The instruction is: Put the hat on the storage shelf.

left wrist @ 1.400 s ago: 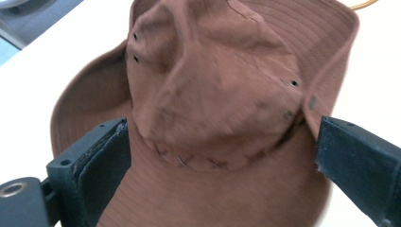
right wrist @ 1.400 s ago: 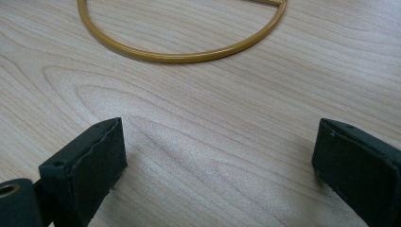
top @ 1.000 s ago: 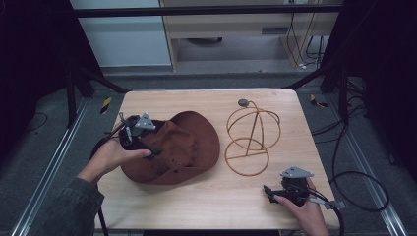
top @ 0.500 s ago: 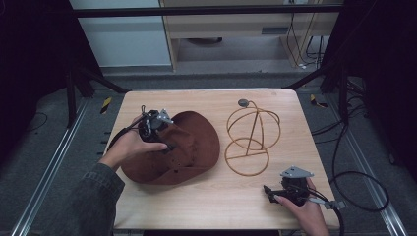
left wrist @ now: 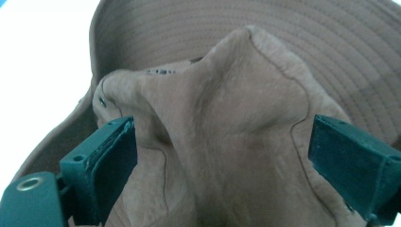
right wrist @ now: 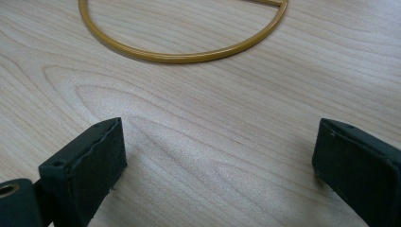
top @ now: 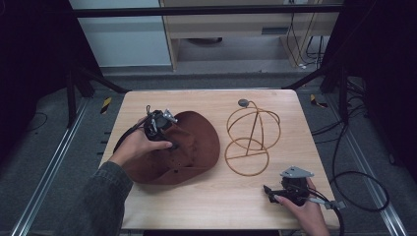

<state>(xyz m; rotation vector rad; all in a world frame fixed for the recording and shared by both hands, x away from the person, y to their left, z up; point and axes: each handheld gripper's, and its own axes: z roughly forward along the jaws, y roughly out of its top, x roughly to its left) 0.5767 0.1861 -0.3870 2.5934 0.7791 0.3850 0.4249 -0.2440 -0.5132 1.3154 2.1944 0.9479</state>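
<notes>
Moved from the hat's left rim onto its crown, the left hand-held gripper [top: 169,142] is now set with jaws apart and just closing around a fold of the brown hat [top: 196,147], which lies left of centre on the counter [top: 206,201], beside the wire stand [top: 251,137]. The right hand-held gripper [top: 275,193] is rested open near the front right corner.

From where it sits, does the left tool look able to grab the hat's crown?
Probably yes. The left tool already straddles the crumpled crown of the brown hat, its jaws just closing in, pads not clearly pressing. Nothing lies between them but the fabric.
</notes>
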